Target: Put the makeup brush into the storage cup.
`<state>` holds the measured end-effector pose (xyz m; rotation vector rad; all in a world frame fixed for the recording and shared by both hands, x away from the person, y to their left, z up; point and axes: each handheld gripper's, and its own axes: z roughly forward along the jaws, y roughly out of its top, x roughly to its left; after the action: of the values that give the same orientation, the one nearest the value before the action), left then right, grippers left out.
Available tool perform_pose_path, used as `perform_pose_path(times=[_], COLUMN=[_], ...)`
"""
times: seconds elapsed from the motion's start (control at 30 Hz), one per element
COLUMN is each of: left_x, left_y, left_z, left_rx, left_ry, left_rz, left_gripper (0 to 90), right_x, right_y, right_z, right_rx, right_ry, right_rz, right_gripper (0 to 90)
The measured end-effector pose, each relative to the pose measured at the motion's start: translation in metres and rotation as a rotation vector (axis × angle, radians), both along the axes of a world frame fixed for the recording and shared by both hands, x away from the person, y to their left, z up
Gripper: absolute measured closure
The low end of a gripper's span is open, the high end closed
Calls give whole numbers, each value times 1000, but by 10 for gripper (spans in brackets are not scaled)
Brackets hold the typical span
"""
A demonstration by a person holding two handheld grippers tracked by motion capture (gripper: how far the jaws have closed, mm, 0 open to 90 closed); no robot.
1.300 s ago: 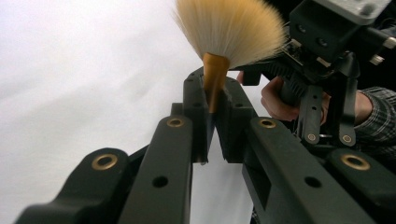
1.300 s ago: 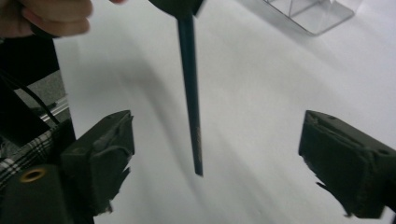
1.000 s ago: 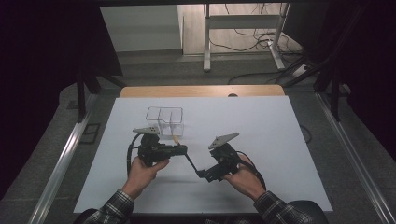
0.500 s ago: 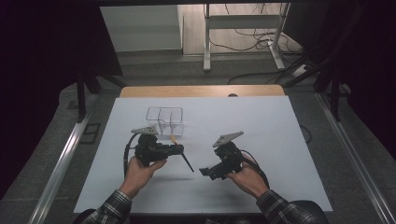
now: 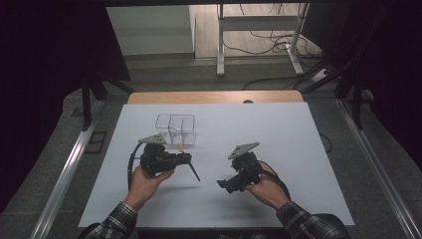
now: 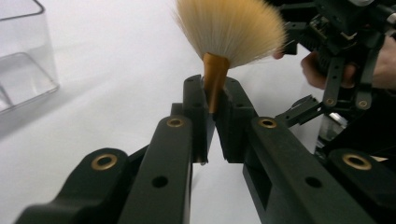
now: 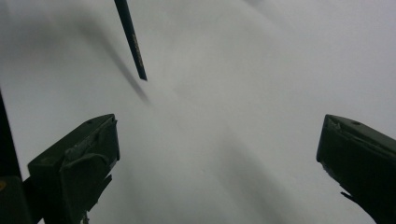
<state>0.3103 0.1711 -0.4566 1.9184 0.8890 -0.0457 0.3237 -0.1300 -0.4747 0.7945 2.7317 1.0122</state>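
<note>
A makeup brush (image 6: 231, 28) with tan bristles, a gold ferrule and a thin black handle (image 5: 194, 173) is clamped at the ferrule by my left gripper (image 6: 215, 91), which is shut on it. In the high view the left gripper (image 5: 186, 158) is held over the white table (image 5: 298, 134) just in front of a clear plastic box (image 5: 175, 128). The handle slants down toward the right. My right gripper (image 5: 226, 185) is a short way to the right, open and holding nothing. In the right gripper view its jaws stand wide apart (image 7: 219, 140), with the handle's tip (image 7: 132, 42) ahead of them.
The clear box (image 6: 23, 70) has divided compartments and stands at the table's left middle. A wooden strip (image 5: 214, 97) runs along the far edge. Metal rails flank the table, and cables lie on the floor beyond.
The two grippers were close together at the brush a second ago. The right gripper has drawn back to the right, away from the handle, while the left keeps the brush.
</note>
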Motion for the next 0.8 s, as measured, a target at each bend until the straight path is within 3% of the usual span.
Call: perform_pose_path(times=[0.47,0.8], left_x=[1,1], left_y=[8,17], left_z=[2,4], left_rx=[52,80], left_ry=[-23,-44], left_rz=[49,101], left_gripper=[827,828], right_x=[2,6], right_y=[-10,-23], right_z=[2,4], right_rx=[-48,-72], right_ry=[-47,-52], right_rz=[-5,-38], right_gripper=[0,0])
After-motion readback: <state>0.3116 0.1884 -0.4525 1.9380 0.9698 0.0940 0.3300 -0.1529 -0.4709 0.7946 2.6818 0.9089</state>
